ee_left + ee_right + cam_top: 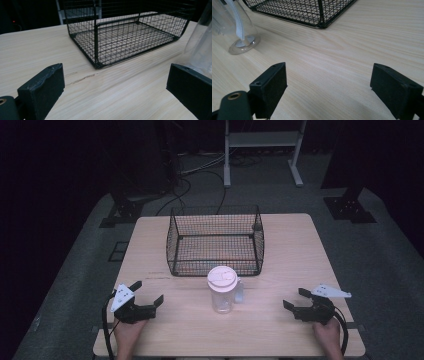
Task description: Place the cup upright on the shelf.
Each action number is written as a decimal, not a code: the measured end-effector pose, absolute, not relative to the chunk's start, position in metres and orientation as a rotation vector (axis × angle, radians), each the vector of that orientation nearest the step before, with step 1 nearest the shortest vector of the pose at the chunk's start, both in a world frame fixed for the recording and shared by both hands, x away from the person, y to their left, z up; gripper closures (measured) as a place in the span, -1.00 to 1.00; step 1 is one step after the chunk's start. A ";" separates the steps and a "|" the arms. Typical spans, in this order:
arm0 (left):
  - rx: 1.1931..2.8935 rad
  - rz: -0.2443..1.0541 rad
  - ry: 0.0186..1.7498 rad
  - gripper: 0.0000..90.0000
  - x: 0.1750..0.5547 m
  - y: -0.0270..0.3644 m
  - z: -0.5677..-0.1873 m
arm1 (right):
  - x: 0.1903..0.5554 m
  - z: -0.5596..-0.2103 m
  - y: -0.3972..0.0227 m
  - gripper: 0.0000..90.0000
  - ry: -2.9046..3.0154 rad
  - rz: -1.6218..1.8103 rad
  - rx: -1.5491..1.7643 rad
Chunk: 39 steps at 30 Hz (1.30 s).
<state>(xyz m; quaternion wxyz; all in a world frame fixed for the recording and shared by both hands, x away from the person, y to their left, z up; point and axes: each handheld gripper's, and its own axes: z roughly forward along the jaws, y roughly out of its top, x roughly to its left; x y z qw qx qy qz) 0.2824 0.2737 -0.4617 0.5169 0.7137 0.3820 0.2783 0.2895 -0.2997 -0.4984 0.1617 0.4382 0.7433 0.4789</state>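
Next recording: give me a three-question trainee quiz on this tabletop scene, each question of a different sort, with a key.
1. True or false: the clear plastic cup with a white lid stands inside the black wire mesh basket.
2. Which is open: the left gripper, the right gripper, or both?
3. Fill in: the cup stands on the light wooden table between the basket and the ____ edge.

Key: 1 false, it stands outside, in front. 2 both. 3 near.

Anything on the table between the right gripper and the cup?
No. In the high view, bare wooden table separates the open right gripper from the clear lidded cup.
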 end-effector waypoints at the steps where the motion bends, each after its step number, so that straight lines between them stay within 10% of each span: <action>1: 1.710 0.667 0.916 -0.98 0.283 0.272 -0.461 | 0.290 -0.498 -0.300 -0.71 2.121 1.367 1.250; 39: 1.850 0.487 0.608 -0.99 0.287 0.224 -0.393 | 0.290 -0.498 -0.300 -0.71 2.123 1.369 1.253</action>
